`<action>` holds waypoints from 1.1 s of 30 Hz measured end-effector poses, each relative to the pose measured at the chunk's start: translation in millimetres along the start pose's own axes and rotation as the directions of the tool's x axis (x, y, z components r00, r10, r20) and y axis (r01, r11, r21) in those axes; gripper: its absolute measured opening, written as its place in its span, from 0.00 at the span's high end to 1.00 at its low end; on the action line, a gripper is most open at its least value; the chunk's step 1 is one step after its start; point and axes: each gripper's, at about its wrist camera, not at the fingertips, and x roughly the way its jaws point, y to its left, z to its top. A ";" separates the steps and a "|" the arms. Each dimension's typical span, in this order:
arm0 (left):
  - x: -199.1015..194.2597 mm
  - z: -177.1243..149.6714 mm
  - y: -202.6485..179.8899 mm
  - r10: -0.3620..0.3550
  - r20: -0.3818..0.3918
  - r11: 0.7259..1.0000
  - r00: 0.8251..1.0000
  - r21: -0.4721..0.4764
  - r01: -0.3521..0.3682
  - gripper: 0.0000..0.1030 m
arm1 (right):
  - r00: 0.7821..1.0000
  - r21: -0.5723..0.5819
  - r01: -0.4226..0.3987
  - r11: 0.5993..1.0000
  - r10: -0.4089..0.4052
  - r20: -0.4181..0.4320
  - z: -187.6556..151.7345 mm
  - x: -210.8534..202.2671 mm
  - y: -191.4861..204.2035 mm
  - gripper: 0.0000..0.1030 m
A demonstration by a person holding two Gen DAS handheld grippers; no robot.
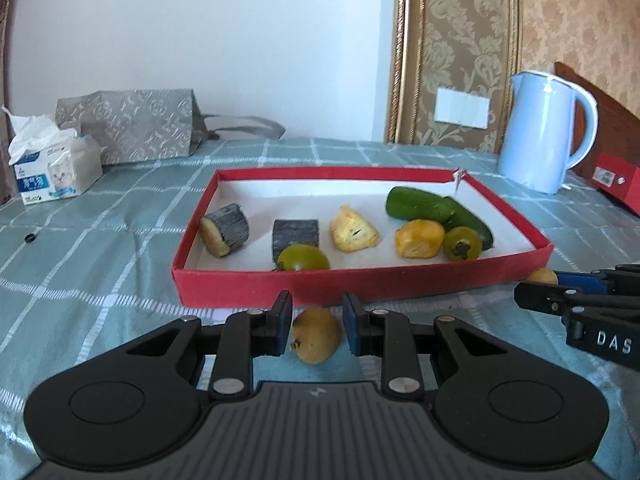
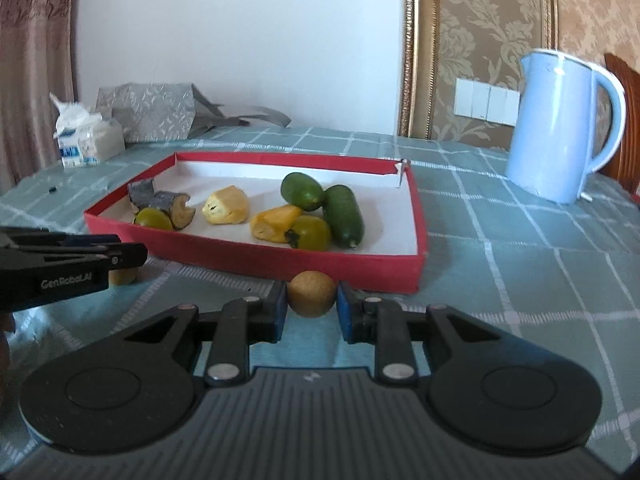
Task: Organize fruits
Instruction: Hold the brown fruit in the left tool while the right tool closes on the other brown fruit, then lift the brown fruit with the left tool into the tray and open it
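In the left wrist view, the left gripper [image 1: 316, 330] has its blue-padded fingers [image 1: 285, 322] drawn in about as far as they go around a small oval yellow-brown fruit [image 1: 315, 335], which sits between the tips just short of the near wall of the shallow red cardboard tray [image 1: 280, 282] ahead. The right pad looks a shade off the skin, so the hold may be light; a smooth, rounded fruit pinched near the tips could squirt forward or roll on the checked teal tablecloth [image 1: 100, 264]. In the right wrist view, the right gripper [image 2: 312, 306] is likewise closed on a round tan fruit [image 2: 311, 293], pressed by both pads, directly in front of the tray's near wall. Lifting too low would knock either fruit against that wall. The two grippers are close, so crossing paths risks a bump.
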 end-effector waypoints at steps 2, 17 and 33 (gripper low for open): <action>-2.3 0.0 -1.0 0.000 0.017 1.000 1.000 0.005 0.000 0.76 | 1.000 0.014 -0.006 1.000 0.006 0.001 0.1 -1.1 -4.6 0.76; -24.7 -10.2 4.1 -0.032 0.033 0.999 0.999 0.023 0.032 0.75 | 0.999 0.023 -0.048 0.999 0.049 -0.011 -2.0 -3.8 -1.3 0.76; -4.7 -8.0 -17.7 -0.115 -0.040 0.990 0.993 0.073 0.117 0.56 | 0.997 -0.014 -0.037 0.999 0.036 -0.069 -7.7 7.2 6.2 0.76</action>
